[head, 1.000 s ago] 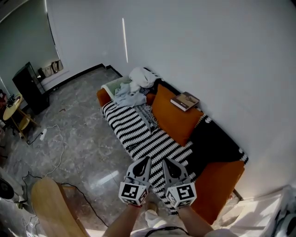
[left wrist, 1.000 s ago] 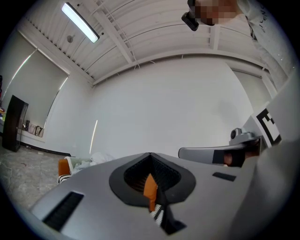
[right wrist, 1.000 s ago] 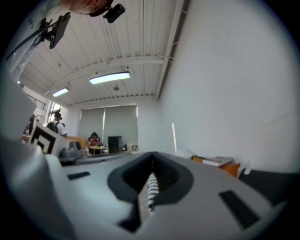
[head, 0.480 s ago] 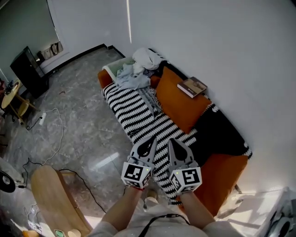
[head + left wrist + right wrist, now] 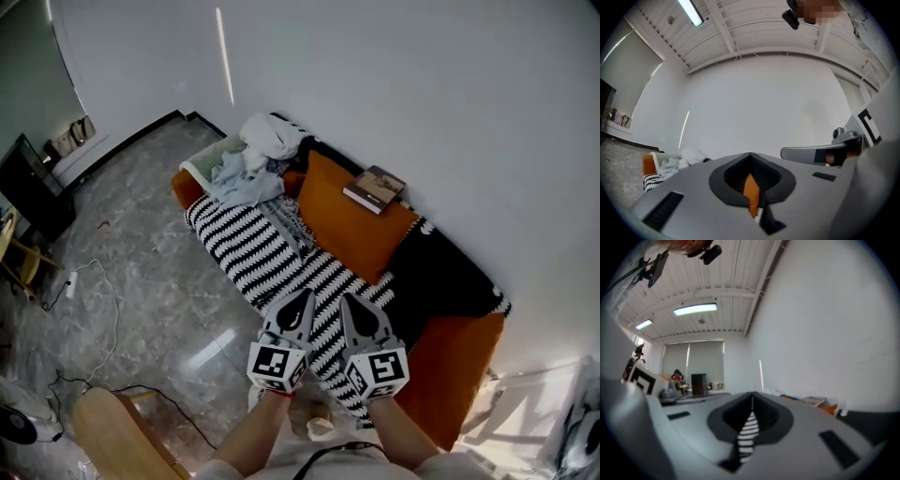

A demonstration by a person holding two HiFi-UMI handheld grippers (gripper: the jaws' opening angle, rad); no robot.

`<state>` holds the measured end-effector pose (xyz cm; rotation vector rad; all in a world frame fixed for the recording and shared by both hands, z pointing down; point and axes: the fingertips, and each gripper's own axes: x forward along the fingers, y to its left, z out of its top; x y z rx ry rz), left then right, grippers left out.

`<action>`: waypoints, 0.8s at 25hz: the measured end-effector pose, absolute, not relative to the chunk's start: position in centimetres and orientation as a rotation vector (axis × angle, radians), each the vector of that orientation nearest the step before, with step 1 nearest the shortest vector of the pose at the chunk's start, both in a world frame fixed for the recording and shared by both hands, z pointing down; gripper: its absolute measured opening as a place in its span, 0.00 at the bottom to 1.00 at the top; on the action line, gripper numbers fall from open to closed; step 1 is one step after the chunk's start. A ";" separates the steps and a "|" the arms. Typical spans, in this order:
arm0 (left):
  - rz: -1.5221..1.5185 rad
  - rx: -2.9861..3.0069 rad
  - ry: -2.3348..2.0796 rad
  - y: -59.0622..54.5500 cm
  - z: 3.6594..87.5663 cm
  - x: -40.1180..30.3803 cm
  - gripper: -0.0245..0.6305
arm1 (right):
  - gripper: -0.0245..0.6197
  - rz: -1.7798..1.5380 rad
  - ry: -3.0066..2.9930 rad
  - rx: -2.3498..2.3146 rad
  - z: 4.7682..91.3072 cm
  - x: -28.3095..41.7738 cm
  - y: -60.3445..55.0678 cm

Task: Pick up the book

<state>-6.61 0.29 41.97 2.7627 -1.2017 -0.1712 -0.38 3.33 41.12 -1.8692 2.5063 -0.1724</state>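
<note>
the book (image 5: pixel 375 188) is a thin, closed volume with a brownish cover and pale page edges. it lies flat, cover up and askew, on the top edge of the orange cushion (image 5: pixel 349 230) propped against the sofa (image 5: pixel 448 361) back, just beside the white wall (image 5: pixel 422 94).

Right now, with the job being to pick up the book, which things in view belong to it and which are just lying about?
Belongs to the job: book, resting on the orange cushion; left gripper and right gripper, both shut and apart from it.

Just lying about: pile of clothes; striped blanket; black cabinet.
</note>
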 end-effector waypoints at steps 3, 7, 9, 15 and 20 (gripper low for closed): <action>-0.154 2.788 -1.152 -2.1 41.9 -7.3 0.07 | 0.06 -0.184 2.467 -1.912 41.2 -1.2 1.1; -0.130 2.817 -1.086 -5.2 41.9 -8.6 0.07 | 0.06 -0.214 2.420 -1.961 41.5 -2.7 -2.0; -0.121 2.831 -1.055 -6.9 41.9 -9.5 0.07 | 0.06 -0.212 2.406 -1.975 41.6 -3.9 -3.6; -0.101 2.874 -0.962 -11.2 42.1 -12.0 0.07 | 0.06 -0.216 2.335 -2.036 41.7 -6.8 -7.8; -0.084 2.901 -0.859 -13.2 42.6 -12.8 0.07 | 0.06 -0.232 2.257 -2.124 42.3 -7.6 -9.4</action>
